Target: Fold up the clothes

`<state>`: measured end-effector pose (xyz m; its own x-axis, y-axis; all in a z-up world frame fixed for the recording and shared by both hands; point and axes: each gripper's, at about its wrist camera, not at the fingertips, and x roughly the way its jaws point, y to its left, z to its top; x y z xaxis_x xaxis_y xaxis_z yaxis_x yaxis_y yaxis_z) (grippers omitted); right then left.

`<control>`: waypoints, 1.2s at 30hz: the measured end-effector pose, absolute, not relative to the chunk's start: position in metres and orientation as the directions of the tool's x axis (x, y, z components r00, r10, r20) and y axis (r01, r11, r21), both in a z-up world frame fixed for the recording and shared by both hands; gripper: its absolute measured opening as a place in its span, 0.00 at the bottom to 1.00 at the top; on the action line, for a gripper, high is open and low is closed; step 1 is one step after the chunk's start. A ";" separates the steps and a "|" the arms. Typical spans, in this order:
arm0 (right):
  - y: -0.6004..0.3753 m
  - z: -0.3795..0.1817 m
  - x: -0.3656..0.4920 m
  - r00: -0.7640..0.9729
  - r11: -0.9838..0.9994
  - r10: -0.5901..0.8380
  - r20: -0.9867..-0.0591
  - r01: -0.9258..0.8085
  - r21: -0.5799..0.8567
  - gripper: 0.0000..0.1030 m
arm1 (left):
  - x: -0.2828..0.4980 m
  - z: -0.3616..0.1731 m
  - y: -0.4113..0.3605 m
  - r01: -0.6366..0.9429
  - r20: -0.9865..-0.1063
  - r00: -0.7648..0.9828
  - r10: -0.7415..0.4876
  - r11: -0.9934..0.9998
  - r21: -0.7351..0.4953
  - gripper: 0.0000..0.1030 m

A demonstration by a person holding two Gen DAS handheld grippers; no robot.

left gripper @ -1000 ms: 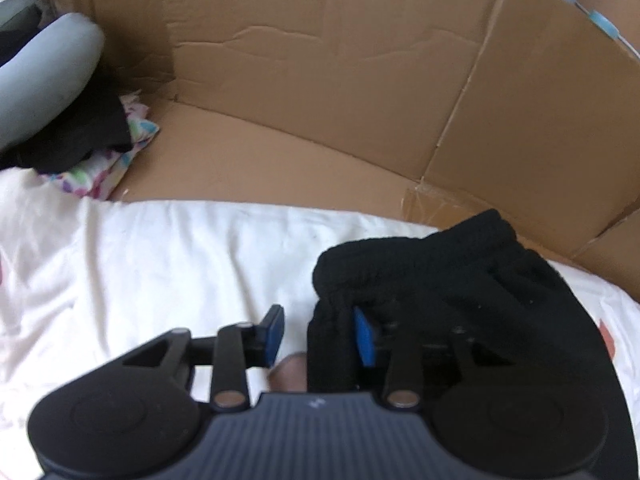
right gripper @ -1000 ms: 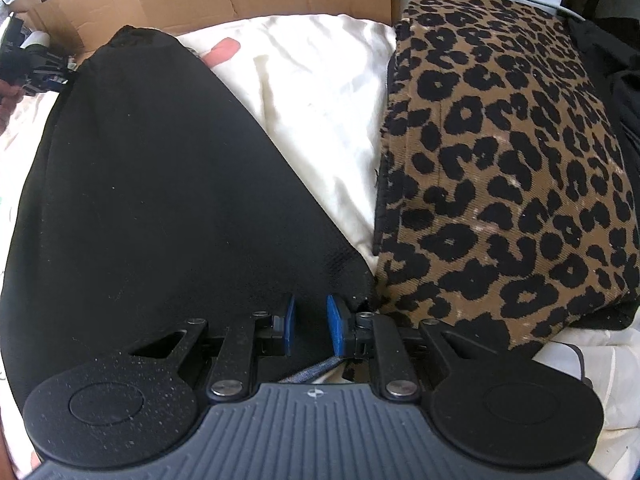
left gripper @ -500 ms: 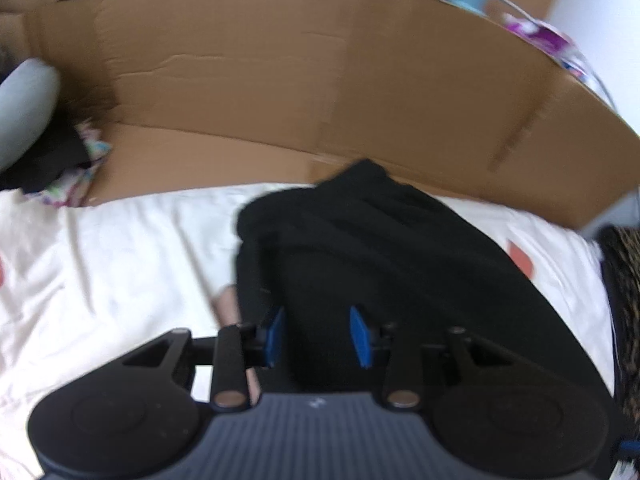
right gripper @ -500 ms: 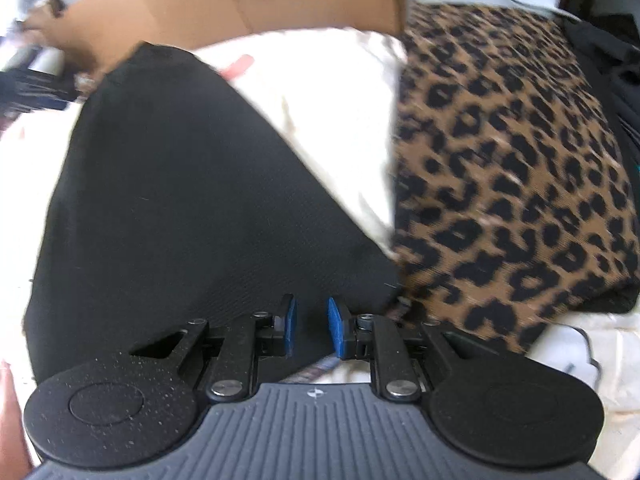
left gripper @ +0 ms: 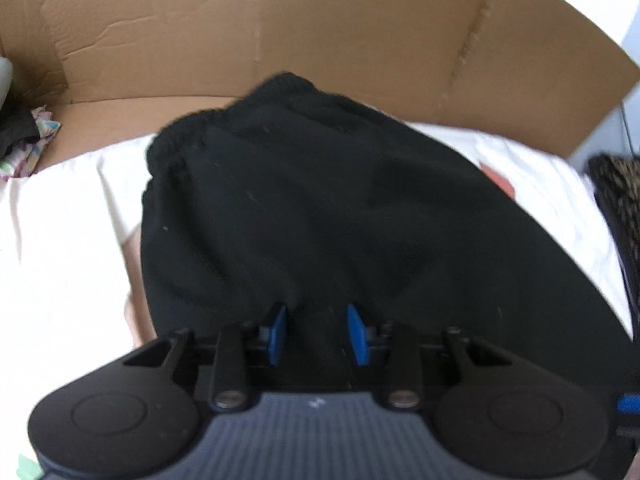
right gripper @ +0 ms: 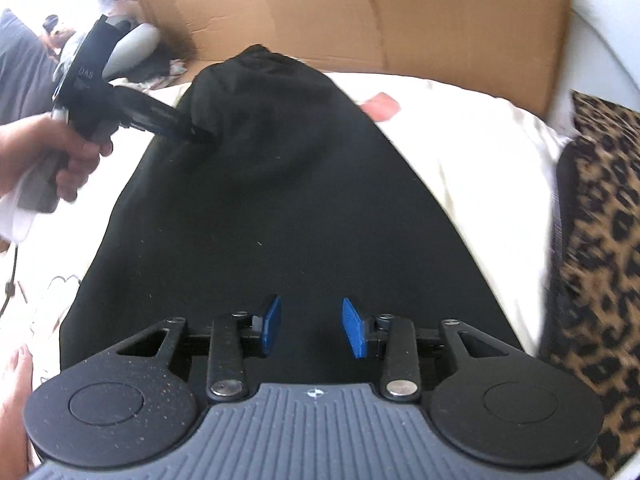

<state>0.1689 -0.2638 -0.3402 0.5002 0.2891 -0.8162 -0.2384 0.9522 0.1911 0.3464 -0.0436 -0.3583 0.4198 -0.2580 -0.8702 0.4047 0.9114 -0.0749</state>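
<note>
White bedding (left gripper: 60, 240) backed by a cardboard wall (left gripper: 320, 32) fills the left wrist view, where a black garment (left gripper: 340, 216) lies spread on the bed; the left hand-held gripper (left gripper: 317, 334) has its blue pads spread, dark cloth bunched between them, though whether they touch it cannot be told. From the right wrist view, the same black garment (right gripper: 288, 208) stretches up the bed beside a leopard-print cushion (right gripper: 600, 260); the right hand-held gripper (right gripper: 311, 328) hovers over its near end with pads wide apart, while a person's hand (right gripper: 52, 152) holds the left hand-held gripper (right gripper: 202, 134) at the bunched far end.
</note>
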 end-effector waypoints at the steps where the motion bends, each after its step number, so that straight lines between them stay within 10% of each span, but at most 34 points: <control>1: -0.260 -0.343 0.173 0.496 0.951 0.290 -0.818 -0.247 0.187 0.40 | 0.340 -0.359 -0.046 0.412 -0.870 0.423 -0.254 0.909 -0.065 0.35; 12: -0.249 -0.364 0.163 0.407 0.949 0.185 -0.895 -0.309 0.056 0.39 | 0.271 -0.358 -0.069 0.542 -0.865 0.445 -0.231 0.839 0.055 0.39; 36: -0.281 -0.356 0.109 0.302 0.963 0.131 -0.944 -0.266 0.048 0.38 | 0.124 -0.352 -0.037 0.627 -0.915 0.192 -0.355 0.762 -0.163 0.36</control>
